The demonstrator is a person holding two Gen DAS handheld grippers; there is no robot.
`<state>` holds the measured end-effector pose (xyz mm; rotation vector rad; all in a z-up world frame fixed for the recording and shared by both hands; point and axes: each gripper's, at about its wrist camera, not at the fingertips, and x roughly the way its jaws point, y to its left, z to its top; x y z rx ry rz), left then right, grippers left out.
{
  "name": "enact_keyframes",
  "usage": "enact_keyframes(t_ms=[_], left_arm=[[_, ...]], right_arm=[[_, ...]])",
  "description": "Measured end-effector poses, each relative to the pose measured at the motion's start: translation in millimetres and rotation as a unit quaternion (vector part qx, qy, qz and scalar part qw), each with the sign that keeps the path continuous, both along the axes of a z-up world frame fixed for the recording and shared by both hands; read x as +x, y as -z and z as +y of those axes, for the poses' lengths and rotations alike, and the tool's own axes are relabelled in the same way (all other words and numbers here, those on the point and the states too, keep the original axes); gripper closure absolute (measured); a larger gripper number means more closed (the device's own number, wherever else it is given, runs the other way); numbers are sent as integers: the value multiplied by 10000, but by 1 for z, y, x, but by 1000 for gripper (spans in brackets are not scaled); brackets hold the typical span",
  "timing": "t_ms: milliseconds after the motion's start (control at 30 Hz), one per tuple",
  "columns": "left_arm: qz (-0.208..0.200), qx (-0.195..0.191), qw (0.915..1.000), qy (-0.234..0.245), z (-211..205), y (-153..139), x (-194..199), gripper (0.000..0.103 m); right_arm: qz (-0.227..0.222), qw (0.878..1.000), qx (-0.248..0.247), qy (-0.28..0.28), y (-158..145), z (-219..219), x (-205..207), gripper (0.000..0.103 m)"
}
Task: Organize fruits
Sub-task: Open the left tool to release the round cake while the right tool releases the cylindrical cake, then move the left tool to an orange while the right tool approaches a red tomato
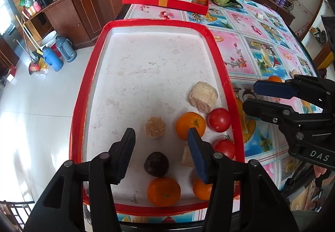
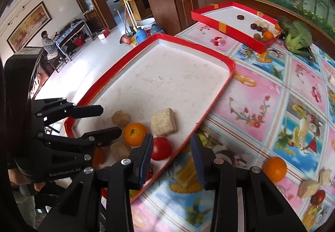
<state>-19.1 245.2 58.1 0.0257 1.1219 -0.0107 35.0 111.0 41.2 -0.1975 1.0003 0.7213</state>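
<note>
Left wrist view is showing the worktop bearing a red tray, fruits lying at its near end. Left tool is hanging partly open, empty, above a dark plum; right tool is standing slightly open, empty, over the tray's edge beside a tomato.

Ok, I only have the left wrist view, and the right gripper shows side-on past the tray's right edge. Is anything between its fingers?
Observer: No. The right gripper is open and empty, above the tray's red rim and the tablecloth.
Operator: Any fruit outside the tray? I see only a sliver of orange behind that gripper.
Observer: That is a whole orange, loose on the tablecloth, apart from the tray.
Operator: Anything beside it?
Observer: Yes. Pale chunks and a red fruit lie just past it.
</note>
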Motion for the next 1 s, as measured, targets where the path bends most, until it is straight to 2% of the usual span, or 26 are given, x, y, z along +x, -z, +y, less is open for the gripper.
enact_keyframes(t_ms=[67, 133, 200, 567, 800, 1000], left_arm=[[-36, 21, 10000, 36, -4, -4, -1, 52], [-73, 32, 9999, 92, -9, -7, -3, 52], [-117, 50, 9998, 150, -15, -11, -5, 52], [-232, 3, 9984, 525, -55, -22, -6, 52], [-263, -87, 9952, 933, -94, -24, 0, 53], [-204, -136, 9917, 1263, -132, -17, 10, 53]], right_arm=[[-30, 10000, 20, 50, -4, -9, -4, 63], [-51, 9999, 67, 143, -7, -19, -8, 56], [-102, 9996, 101, 224, -10, -29, -11, 54], [-223, 9970, 47, 742, -18, -90, -23, 52], [-221, 9911, 12, 1311, -16, -158, -36, 51], [-165, 9814, -24, 1914, -9, -216, -41, 51]])
